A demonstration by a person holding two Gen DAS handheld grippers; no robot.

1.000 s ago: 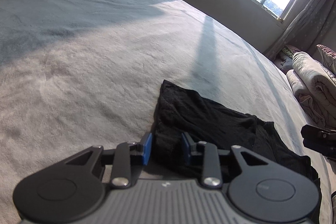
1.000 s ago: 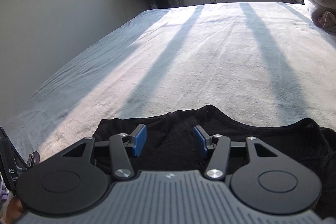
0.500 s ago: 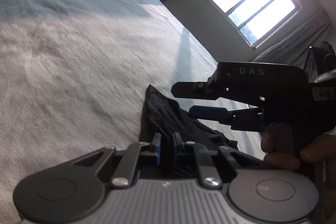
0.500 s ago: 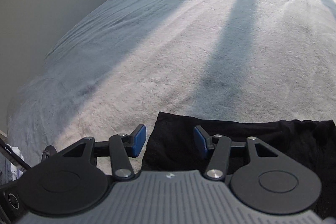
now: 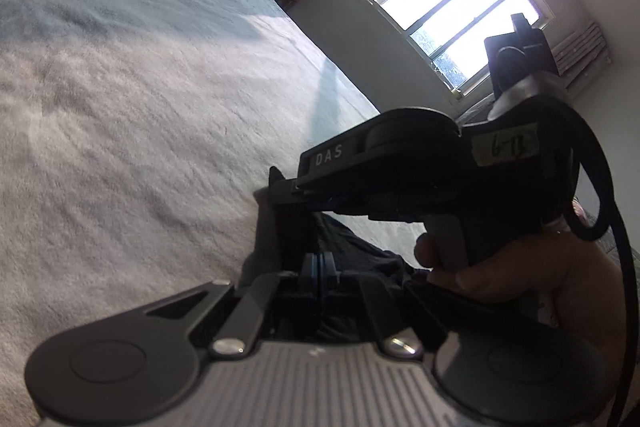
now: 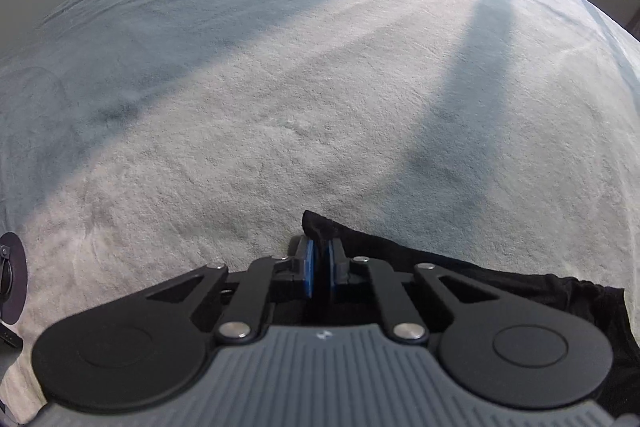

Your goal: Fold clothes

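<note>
Your left tool [image 5: 319, 267] and right tool [image 6: 319, 263] each pinched the black cloth garment [image 6: 500, 267], bottom centre of frame, on the grey fleece bed [image 6: 280, 87].
</note>
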